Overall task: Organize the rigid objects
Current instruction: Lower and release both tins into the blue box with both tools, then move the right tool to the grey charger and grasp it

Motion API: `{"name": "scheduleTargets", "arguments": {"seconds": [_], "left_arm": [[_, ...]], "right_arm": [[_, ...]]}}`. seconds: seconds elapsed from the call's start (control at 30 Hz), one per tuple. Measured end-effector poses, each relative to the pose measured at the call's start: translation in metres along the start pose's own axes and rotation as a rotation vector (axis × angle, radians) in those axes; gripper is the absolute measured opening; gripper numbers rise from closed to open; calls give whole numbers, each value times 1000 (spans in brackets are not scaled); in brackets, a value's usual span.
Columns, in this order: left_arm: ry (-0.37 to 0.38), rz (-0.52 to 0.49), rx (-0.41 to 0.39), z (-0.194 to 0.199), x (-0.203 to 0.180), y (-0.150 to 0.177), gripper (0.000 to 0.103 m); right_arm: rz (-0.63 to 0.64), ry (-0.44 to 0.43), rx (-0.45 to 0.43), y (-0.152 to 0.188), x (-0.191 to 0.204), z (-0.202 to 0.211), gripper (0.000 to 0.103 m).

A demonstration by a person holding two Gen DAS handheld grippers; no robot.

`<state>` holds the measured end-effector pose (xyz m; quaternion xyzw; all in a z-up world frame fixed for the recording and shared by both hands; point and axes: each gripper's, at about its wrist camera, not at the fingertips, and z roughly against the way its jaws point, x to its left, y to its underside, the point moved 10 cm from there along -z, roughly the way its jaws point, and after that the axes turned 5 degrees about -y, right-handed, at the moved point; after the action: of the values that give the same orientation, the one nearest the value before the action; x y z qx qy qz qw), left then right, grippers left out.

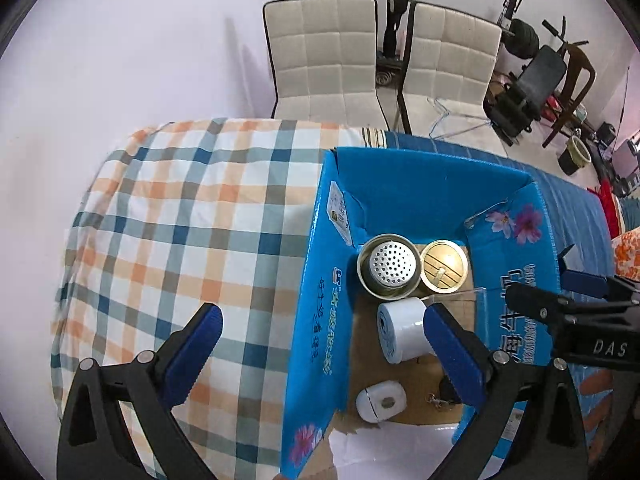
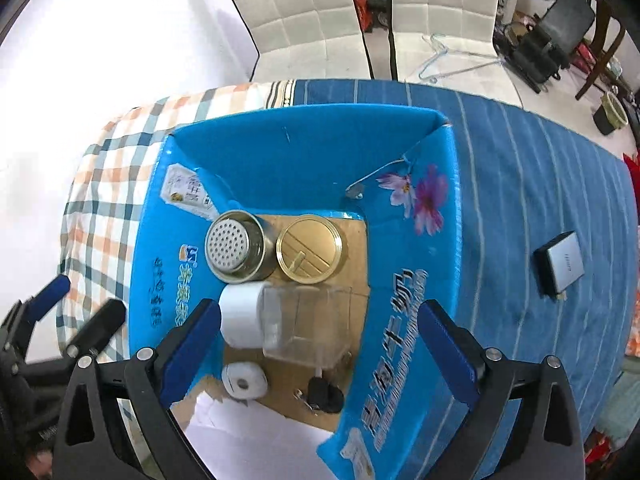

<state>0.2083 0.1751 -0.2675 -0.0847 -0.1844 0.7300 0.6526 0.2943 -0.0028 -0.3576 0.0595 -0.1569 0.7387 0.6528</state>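
An open blue cardboard box [image 1: 400, 184] [image 2: 304, 148] stands on the table. Inside stand a metal strainer tin [image 1: 389, 265] [image 2: 234, 246], a gold lid [image 1: 443, 267] [image 2: 310, 249], a white cylinder [image 1: 402, 330] [image 2: 242, 314], a clear plastic box [image 2: 306, 326], a small white round object [image 1: 381, 400] [image 2: 245, 380] and a black keyring item [image 2: 325, 394]. My left gripper [image 1: 322, 346] is open and empty above the box's left wall. My right gripper [image 2: 320, 346] is open and empty above the box; it also shows at the right of the left wrist view [image 1: 568, 296].
A plaid cloth [image 1: 192, 240] covers the table's left part, a blue striped cloth [image 2: 540, 184] the right. A small silver and black box [image 2: 560, 266] lies on the blue cloth. Two white chairs [image 1: 324, 56] stand behind the table. Gym gear [image 1: 532, 80] stands at the back right.
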Motion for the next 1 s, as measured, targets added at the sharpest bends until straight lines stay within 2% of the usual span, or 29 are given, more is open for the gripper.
{"name": "scheduleTargets", "arguments": {"seconds": [0.3,0.57,0.77,0.87,1.0], "left_arm": [[-18,-3,-71,43,-11,1,103],[-4,-9,-131,74,-38,-14,103],[32,-20,-128,71,-72,-25,103],[69,-34,-103,58,-104,-31,103],[123,-54,-61,41,-150,-38,103]], "right_arm": [[82,-66,-60,28,14,55,100],[78,-102,-124,34,8,97,100],[0,-116,-160,26,-28,119,100],[-63,-90,-188,19,-61,127,100],[-170,-27,-202,11,-127,126,100]]}}
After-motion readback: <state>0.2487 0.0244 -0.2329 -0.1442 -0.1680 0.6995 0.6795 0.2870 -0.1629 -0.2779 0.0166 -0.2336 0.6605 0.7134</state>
